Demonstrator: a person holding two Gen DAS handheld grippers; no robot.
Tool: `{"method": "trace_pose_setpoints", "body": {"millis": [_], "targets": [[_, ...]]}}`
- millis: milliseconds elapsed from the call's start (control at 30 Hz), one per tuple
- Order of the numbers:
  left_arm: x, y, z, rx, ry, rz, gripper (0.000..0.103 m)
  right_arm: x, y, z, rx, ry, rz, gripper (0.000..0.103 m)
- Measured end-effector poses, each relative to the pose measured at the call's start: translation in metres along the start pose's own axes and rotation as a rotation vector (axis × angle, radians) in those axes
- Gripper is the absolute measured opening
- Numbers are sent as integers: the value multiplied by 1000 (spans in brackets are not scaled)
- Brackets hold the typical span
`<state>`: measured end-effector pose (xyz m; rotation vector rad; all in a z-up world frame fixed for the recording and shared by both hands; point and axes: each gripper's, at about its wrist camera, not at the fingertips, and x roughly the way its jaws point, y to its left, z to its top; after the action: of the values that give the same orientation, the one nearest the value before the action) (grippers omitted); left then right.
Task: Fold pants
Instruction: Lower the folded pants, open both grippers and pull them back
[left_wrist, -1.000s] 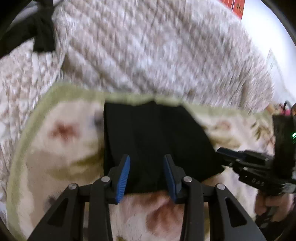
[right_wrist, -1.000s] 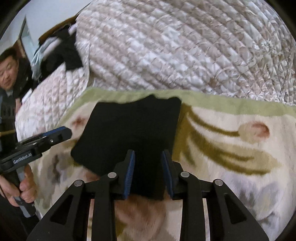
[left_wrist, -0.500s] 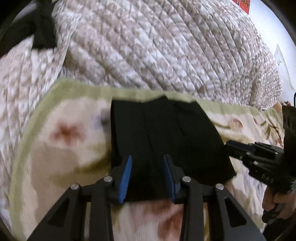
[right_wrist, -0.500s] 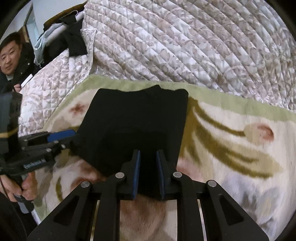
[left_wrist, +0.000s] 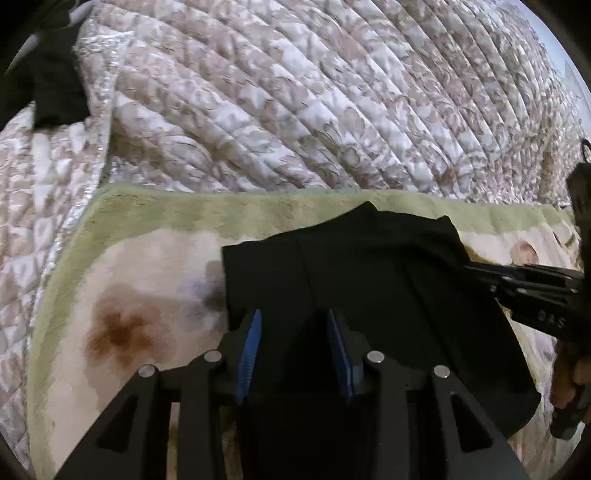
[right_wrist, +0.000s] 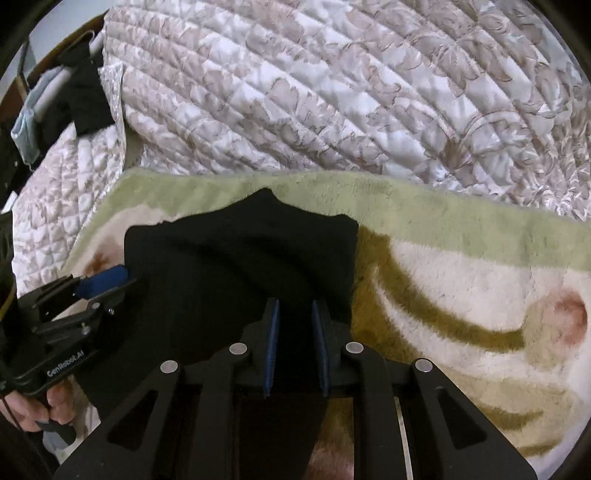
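Now both hand-held grippers have advanced over the pants (left_wrist: 369, 295): left hand-held gripper (left_wrist: 293, 350) gapes, right hand-held gripper (right_wrist: 294, 347) partly narrowed, neither yet clamping; pants lie on blanket (left_wrist: 155, 266) at 12 o'clock, nearly folded.

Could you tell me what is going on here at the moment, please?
A person with a handheld gripper in each hand is folding black pants on a floral blanket spread over a quilted bed. The pants already lie as a compact folded rectangle. The left gripper and right gripper are both at the near edge, jaws apart with the cloth between the fingers. Whether either actually pinches the fabric is not clear.
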<state>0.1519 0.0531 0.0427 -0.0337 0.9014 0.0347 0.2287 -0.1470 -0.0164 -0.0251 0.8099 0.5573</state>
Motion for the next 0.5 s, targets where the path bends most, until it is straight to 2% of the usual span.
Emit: {"method": "trace_pose_setpoints", "body": {"millis": [200,500], "targets": [[-27,0,-9,-34,0,34,40,-38,14,-24,-35,-10,-13,18],[-91,-6,-41,-83,-54,13,40,-89,39,-78,-46,-29,0,18]]}}
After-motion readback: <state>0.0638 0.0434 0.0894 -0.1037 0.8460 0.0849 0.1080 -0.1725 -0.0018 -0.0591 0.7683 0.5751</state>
